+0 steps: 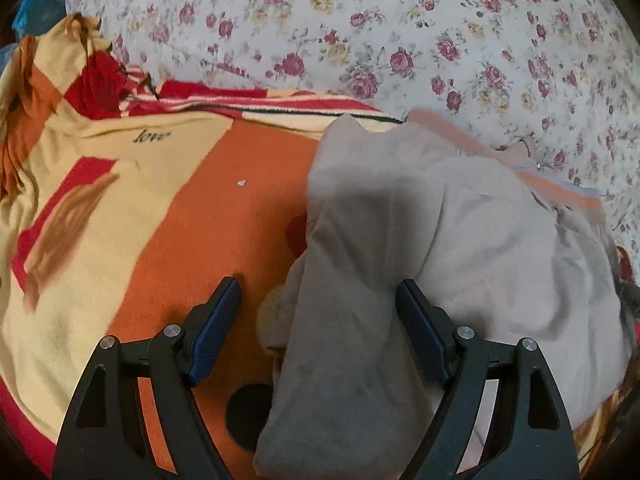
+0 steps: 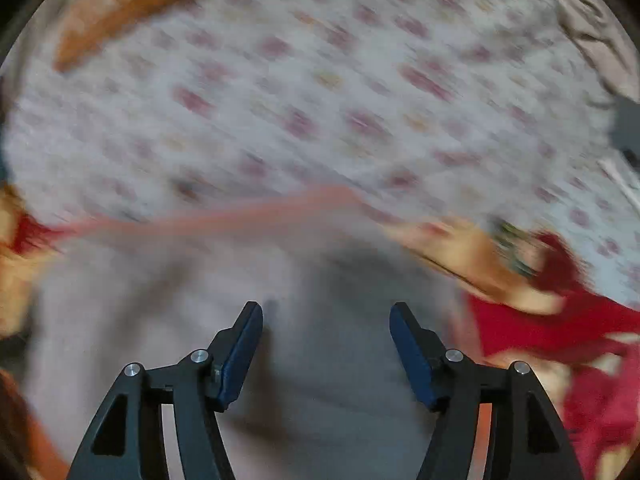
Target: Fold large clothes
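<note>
A large beige garment point(image 1: 460, 220) with an orange-pink trim lies bunched on the bed. One long fold of it runs down between the fingers of my left gripper point(image 1: 318, 292), which is open; the left pad stands apart from the cloth and the right pad is at its edge. The right wrist view is blurred. In it the same beige garment point(image 2: 180, 288) spreads under my right gripper point(image 2: 326, 312), which is open with nothing pinched between its pads. The pink trim point(image 2: 240, 216) crosses the picture above the fingertips.
An orange, yellow and red blanket point(image 1: 168, 208) with the word "love" lies under and left of the garment, and its red part point(image 2: 560, 320) shows at the right. A white floral sheet point(image 1: 360, 32) covers the bed beyond. An orange cushion point(image 2: 132, 4) lies at the far edge.
</note>
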Tool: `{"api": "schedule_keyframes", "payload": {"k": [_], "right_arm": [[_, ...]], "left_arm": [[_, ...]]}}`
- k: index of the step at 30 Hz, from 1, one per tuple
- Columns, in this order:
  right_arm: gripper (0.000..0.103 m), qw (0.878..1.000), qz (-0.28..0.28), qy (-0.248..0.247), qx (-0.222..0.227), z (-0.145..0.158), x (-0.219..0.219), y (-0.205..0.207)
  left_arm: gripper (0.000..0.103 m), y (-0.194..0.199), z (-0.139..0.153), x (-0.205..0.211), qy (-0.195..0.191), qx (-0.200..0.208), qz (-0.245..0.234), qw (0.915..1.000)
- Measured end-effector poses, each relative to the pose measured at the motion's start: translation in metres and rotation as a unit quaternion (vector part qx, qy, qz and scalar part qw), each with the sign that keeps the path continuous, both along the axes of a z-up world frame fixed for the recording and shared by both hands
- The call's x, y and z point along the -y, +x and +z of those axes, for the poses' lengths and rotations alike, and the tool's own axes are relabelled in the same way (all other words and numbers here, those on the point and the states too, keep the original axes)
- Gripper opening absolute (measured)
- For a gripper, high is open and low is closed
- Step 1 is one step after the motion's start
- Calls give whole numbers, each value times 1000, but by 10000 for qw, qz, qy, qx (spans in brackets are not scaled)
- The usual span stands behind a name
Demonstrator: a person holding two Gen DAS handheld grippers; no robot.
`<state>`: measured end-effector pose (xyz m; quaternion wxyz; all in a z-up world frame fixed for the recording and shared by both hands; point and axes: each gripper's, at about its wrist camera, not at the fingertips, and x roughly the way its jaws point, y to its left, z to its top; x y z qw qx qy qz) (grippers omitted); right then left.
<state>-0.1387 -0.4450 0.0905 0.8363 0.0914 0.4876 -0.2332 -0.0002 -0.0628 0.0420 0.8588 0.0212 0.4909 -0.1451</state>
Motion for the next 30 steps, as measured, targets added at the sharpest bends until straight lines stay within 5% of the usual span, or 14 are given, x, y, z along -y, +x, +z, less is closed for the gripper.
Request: {"api": "schedule_keyframes", "payload": {"k": [2, 6, 10, 13, 16, 18, 20, 27, 30], "right_arm": [[63, 9986, -386, 151, -336, -24, 20, -18], [63, 9928, -838, 826, 242, -2, 46, -65], [64, 9948, -499, 753, 467, 27, 24, -89], [77, 9968, -360, 628, 332, 21, -1, -99], [77, 9985, -286, 415, -205, -10, -14, -86], [77, 9971, -506, 565, -70, -9, -11, -99], [77, 9963, -575, 639, 22, 3, -17, -104], [77, 9792, 344, 1646, 1133, 43, -61, -78], [60, 9778, 824, 1602, 1066, 43, -96, -37]], "left_arm": [[82, -3, 0, 1, 63, 77, -24, 9999], [81, -9, 7, -6, -9, 161, 34, 9999], [81, -24, 24, -9, -323, 420, -96, 9985], [81, -34, 28, -4, -413, 535, -230, 9975], [81, -34, 14, 5, -160, 318, -386, 9986], [81, -30, -2, 6, 202, 34, -342, 9992], [81, -27, -4, -1, 4, -148, -285, 9995], [81, -22, 18, -29, -349, -100, 105, 9993], [81, -16, 11, -39, -441, -283, 259, 9983]]}}
